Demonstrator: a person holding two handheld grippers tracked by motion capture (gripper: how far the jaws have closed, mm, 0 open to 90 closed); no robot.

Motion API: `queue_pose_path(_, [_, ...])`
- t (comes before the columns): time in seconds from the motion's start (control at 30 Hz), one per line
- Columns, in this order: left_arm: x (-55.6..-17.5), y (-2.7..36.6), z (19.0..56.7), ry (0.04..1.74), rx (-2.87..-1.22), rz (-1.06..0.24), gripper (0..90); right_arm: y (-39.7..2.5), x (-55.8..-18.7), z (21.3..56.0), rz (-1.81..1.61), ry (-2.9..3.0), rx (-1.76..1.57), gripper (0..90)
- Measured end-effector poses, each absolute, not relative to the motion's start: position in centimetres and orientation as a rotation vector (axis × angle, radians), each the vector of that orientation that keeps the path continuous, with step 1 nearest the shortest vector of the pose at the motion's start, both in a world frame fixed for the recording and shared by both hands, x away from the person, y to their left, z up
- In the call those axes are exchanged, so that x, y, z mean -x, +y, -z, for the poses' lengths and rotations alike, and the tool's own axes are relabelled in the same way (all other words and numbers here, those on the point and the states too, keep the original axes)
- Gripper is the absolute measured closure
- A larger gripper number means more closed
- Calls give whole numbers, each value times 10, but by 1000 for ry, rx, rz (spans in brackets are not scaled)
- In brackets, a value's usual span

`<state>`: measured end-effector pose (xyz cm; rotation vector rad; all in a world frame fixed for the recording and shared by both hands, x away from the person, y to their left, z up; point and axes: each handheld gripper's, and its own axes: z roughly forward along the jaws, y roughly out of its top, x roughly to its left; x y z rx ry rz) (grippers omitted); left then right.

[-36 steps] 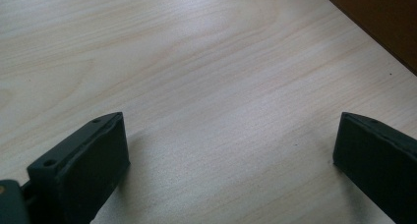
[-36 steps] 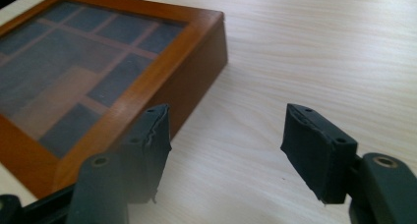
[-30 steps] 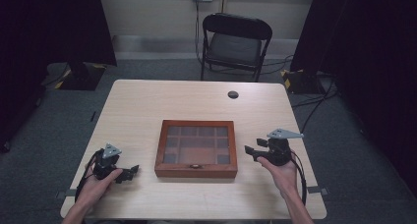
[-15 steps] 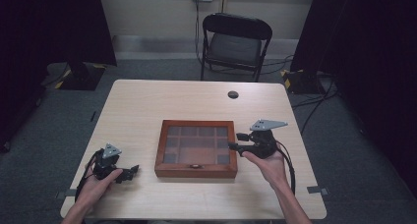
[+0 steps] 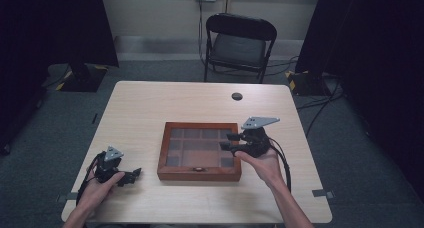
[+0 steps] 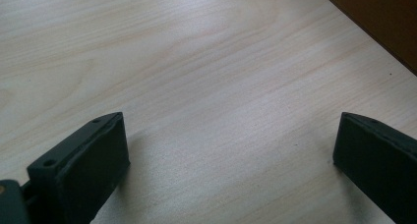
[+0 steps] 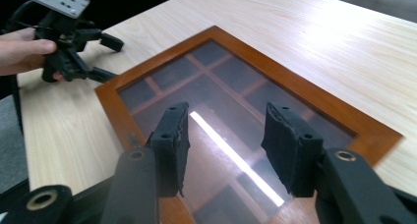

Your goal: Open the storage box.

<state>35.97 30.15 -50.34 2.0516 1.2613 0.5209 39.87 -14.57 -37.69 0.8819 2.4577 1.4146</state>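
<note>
Over the glass-lidded wooden box's [image 5: 199,152] right edge, right gripper [image 5: 229,141] fingers released; left gripper [image 5: 134,174] spread on bare table [image 5: 165,100].

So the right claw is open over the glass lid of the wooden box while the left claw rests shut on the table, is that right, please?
Not quite: the left claw is open, not shut; the left gripper view shows its jaws wide apart over bare table. The rest holds: the right claw is open over the glass lid of the wooden box.
</note>
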Motion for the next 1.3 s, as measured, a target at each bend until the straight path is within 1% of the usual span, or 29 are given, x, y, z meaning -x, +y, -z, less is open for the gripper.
queue_pose_path(0.37, [-360, 302, 503, 1259, -2055, -521, 0, -116, -402, 370, -1429, 2548, -779, 536])
queue_pose_path(1.03, [-360, 301, 503, 1262, -2050, -521, 0, -84, -407, 385, -1383, 2674, -693, 648])
queue_pose_path(1.3, [-360, 301, 503, 1261, -2052, -520, 0, -79, -405, 389, -1380, 2711, -659, 674])
